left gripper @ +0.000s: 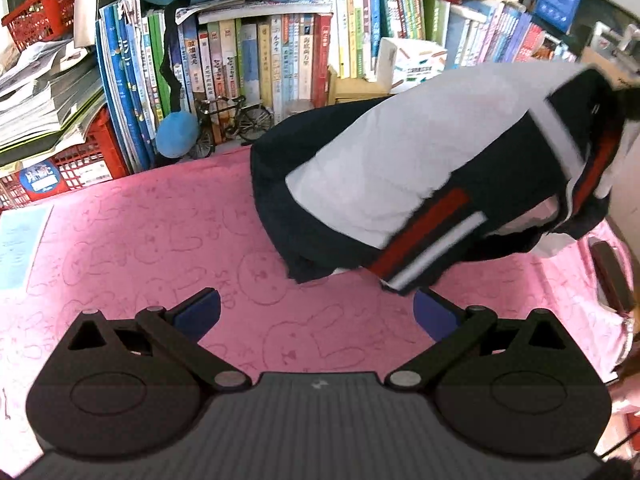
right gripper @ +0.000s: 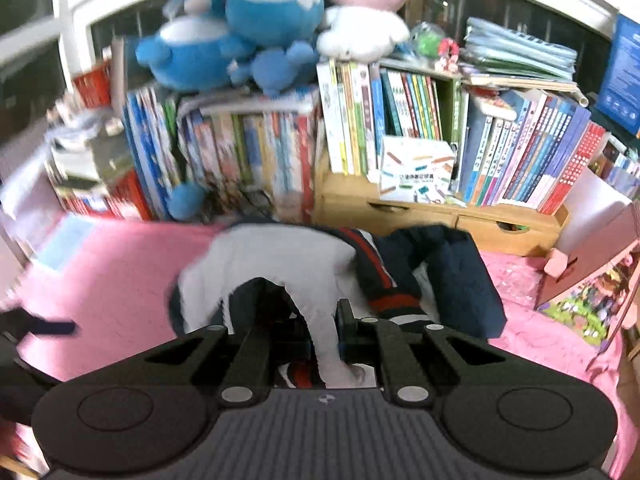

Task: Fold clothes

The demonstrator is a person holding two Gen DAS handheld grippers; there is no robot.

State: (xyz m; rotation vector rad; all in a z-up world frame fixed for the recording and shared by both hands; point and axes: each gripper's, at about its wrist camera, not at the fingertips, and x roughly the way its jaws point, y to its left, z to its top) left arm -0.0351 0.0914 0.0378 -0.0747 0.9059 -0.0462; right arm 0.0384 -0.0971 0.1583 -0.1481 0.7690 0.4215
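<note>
The left gripper (left gripper: pixel 316 310) hovers low with its jaws spread wide, the blue pads (left gripper: pixel 200 312) well apart and nothing between them. The right gripper (right gripper: pixel 322 336) has its jaws drawn close together, pinching a fold of white cloth between the fingers (right gripper: pixel 348 320), with the gripper pointing forward and slightly downward

Books (left gripper: pixel 256 64) and blue plush toys (right gripper: pixel 240 28) behind pink tablecloth (left gripper: pixel 140 240).

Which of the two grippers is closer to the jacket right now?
Right. The right gripper has its jaws closed on the jacket, lifting it. The left gripper is open over the pink tablecloth, just short of it.
</note>
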